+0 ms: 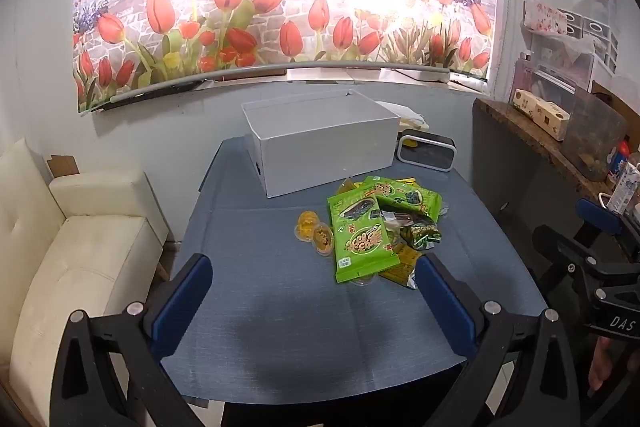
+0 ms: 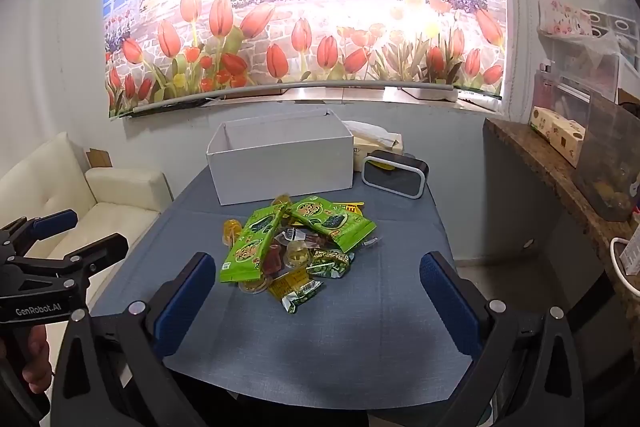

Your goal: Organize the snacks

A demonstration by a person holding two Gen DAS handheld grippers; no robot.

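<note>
A pile of snacks (image 1: 380,227) lies on the blue table (image 1: 280,299): green seaweed packets (image 1: 362,239), small yellow jelly cups (image 1: 314,229) and dark green wrapped snacks (image 1: 420,233). It also shows in the right wrist view (image 2: 296,247). An open white box (image 1: 320,143) stands behind the pile; it shows in the right wrist view too (image 2: 282,159). My left gripper (image 1: 316,303) is open and empty, above the table's near part, short of the pile. My right gripper (image 2: 316,303) is open and empty, just short of the pile.
A black speaker (image 1: 426,151) and a tissue box (image 2: 378,143) stand right of the white box. A cream sofa (image 1: 72,247) is left of the table. A cluttered counter (image 1: 560,147) is on the right. A tulip poster (image 1: 280,7) hangs behind.
</note>
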